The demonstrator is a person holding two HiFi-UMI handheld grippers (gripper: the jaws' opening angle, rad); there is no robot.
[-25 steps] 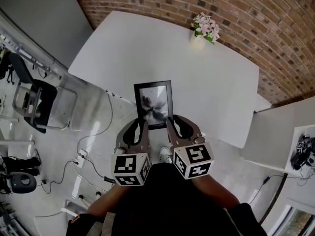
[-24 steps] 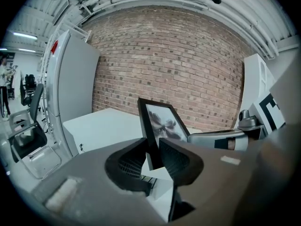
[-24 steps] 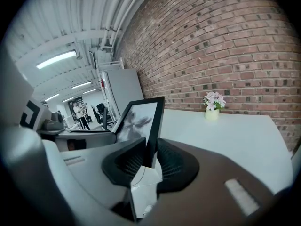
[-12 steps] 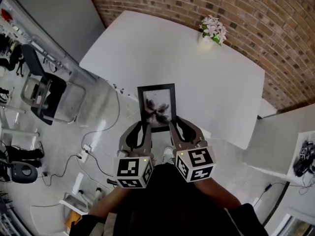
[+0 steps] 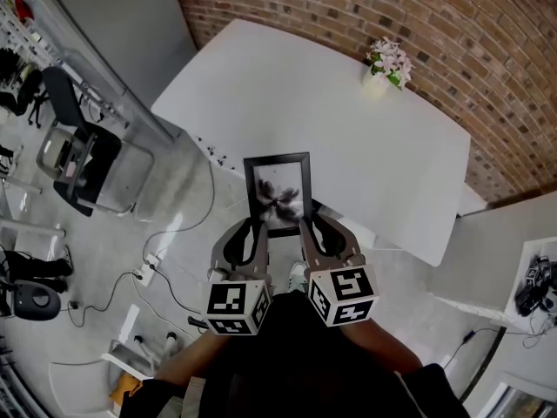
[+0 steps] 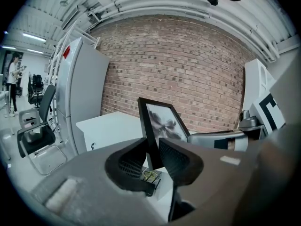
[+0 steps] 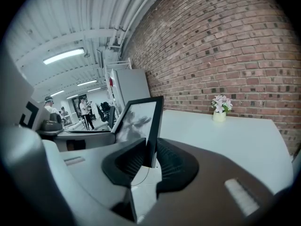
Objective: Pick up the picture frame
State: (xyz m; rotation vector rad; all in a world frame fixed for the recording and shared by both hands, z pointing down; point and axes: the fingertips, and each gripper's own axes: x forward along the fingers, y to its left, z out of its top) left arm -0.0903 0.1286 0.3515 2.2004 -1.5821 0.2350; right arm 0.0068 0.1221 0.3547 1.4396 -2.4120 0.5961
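Observation:
The black picture frame [image 5: 278, 194] with a grey flower print hangs upright over the near edge of the white table [image 5: 331, 111]. My left gripper [image 5: 258, 226] is shut on its lower left edge and my right gripper [image 5: 305, 225] is shut on its lower right edge. In the left gripper view the frame [image 6: 162, 121] rises from between the left gripper's [image 6: 153, 147] pads. The frame [image 7: 141, 119] stands the same way in the right gripper [image 7: 151, 152] in the right gripper view. The frame's bottom edge is hidden by the jaws.
A small vase of pink flowers [image 5: 387, 64] stands at the table's far edge by the brick wall [image 5: 418, 16]. A grey cabinet [image 5: 113, 24] and an office chair [image 5: 83, 159] are at the left. Cables [image 5: 165, 251] lie on the floor.
Both grippers, with the frame held between them, have drawn back a little from the table toward the person. More of the frame now overhangs the table's near edge.

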